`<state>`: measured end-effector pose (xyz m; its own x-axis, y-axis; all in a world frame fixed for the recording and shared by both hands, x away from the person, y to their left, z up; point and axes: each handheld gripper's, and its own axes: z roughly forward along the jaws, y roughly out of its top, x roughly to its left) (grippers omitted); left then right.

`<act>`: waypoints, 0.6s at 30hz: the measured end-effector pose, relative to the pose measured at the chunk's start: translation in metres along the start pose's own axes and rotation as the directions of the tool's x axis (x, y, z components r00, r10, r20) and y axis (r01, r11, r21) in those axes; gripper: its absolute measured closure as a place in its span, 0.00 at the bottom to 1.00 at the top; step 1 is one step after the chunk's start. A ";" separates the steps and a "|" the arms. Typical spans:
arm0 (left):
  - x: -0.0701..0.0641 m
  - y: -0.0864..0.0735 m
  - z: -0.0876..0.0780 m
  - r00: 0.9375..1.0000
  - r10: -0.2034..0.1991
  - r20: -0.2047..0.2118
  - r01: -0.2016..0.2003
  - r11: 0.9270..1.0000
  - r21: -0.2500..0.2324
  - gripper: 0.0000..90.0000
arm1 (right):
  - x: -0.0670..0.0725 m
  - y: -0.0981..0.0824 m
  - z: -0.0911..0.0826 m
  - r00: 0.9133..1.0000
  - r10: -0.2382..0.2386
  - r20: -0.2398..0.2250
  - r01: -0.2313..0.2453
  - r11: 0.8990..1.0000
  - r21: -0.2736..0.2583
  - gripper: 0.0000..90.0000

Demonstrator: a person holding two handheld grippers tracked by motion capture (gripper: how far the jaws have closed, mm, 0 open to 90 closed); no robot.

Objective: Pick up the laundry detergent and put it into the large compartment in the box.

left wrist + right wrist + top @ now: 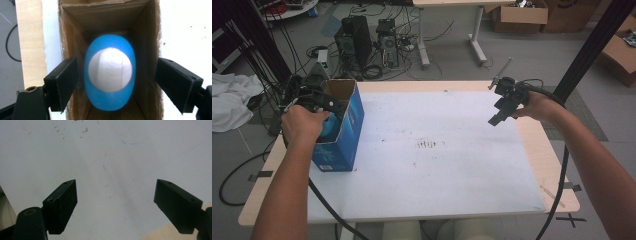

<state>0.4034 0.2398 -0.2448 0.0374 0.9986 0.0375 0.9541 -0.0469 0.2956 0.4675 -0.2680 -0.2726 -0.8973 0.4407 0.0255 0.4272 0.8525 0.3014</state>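
Observation:
A blue cardboard box (pixel 348 131) stands open-topped at the table's left edge. My left gripper (pixel 333 107) hangs over its mouth. In the left gripper view a blue egg-shaped object (pixel 110 100) with a white round face lies inside the box (pixel 72 32). The left gripper (pixel 117 68) is open, its jaws wide on either side of the object and clear of it. My right gripper (pixel 498 117) is held above the table's right side, also open (pixel 115 192), with nothing but the white sheet (pixel 112 150) between its jaws.
A white sheet (pixel 437 170) with a few dark specks covers most of the wooden table (pixel 552 165). Behind the table, computer towers (pixel 354 42) and cables sit on the floor. A black pole (pixel 587 50) rises at the right, and cardboard boxes (pixel 519 17) stand beyond it.

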 end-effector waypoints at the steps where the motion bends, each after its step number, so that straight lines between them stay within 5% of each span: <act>1: 0.000 0.000 -0.003 1.000 0.000 -0.001 0.000 1.000 -0.004 0.21 | 0.000 0.000 0.000 1.000 0.002 0.001 -0.002 1.000 -0.001 0.21; 11: -0.006 0.005 -0.031 0.998 0.058 -0.002 -0.058 0.997 -0.054 0.20 | 0.001 -0.002 -0.002 1.000 0.007 0.002 -0.007 1.000 0.001 0.21; 18: -0.035 0.012 -0.060 0.983 0.182 0.038 -0.177 0.978 -0.109 0.20 | 0.003 -0.003 -0.003 1.000 0.010 0.000 -0.010 1.000 0.004 0.21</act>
<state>0.3961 0.2029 -0.1852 0.2215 0.9736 0.0547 0.8945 -0.2252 0.3862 0.4635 -0.2702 -0.2708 -0.8928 0.4496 0.0283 0.4369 0.8489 0.2975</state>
